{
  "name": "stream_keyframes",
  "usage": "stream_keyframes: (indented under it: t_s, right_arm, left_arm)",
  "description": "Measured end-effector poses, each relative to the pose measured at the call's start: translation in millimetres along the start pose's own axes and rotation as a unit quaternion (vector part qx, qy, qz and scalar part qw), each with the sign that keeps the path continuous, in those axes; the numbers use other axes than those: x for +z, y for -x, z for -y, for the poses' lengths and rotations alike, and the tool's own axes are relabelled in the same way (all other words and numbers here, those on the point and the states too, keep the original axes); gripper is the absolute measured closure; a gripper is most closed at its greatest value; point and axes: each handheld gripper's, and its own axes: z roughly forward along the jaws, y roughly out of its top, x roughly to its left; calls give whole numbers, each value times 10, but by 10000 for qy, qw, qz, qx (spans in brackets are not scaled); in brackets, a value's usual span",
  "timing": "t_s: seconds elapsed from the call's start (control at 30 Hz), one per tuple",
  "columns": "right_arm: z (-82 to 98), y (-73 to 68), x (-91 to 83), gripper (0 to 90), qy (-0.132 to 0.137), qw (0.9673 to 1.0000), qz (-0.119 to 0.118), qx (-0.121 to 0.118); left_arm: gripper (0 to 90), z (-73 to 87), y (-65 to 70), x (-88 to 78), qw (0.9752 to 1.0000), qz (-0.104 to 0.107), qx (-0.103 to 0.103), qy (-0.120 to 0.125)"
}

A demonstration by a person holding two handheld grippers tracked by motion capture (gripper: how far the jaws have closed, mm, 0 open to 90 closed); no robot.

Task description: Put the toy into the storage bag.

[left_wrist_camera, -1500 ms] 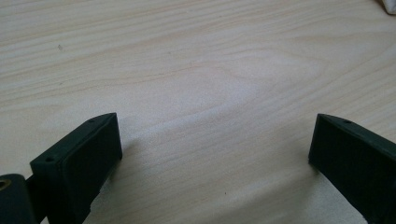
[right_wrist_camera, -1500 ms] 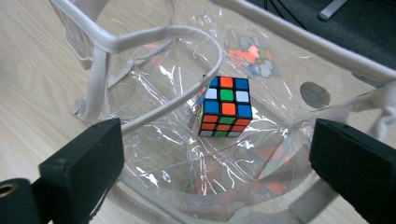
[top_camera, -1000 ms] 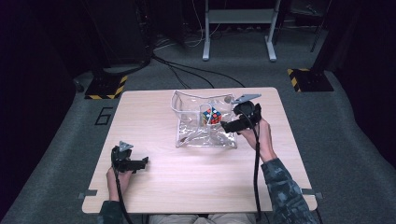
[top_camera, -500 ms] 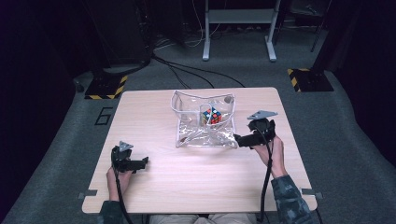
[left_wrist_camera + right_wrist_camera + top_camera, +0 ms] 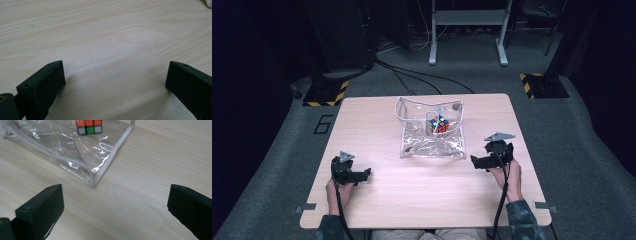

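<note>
Backed away from the clear pouch point(image 5: 432, 132), the right gripper point(image 5: 484, 161) now rests at its four o'clock, jaws wide apart and empty. Left gripper point(image 5: 362, 174) idles likewise at seven. Reaching again could snag the limp plastic, tipping the cube point(image 5: 438, 123) standing inside mid-desk point(image 5: 377, 205).

A pale wooden table point(image 5: 422, 195) with rounded corners stands on grey carpet point(image 5: 592, 165). A clear plastic pouch point(image 5: 432, 140) lies on its far middle, a colourful puzzle cube point(image 5: 438, 123) inside it. Both grippers rest on the tabletop nearer the person, well apart
</note>
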Motion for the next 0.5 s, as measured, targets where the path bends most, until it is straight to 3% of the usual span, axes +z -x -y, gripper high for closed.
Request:
stream_keyframes:
  t_s: [0.17, 0.5]
  right_arm:
    - [162, 32, 72, 2, -147, 9999, 60, 37]
    - [444, 106, 181, 1, -343, 9989, -54, 326]
  left_arm:
    - [23, 0, -1, 1, 10000, -3, 7, 10]
    - [22, 0, 0, 0, 10000, -7, -1, 0]
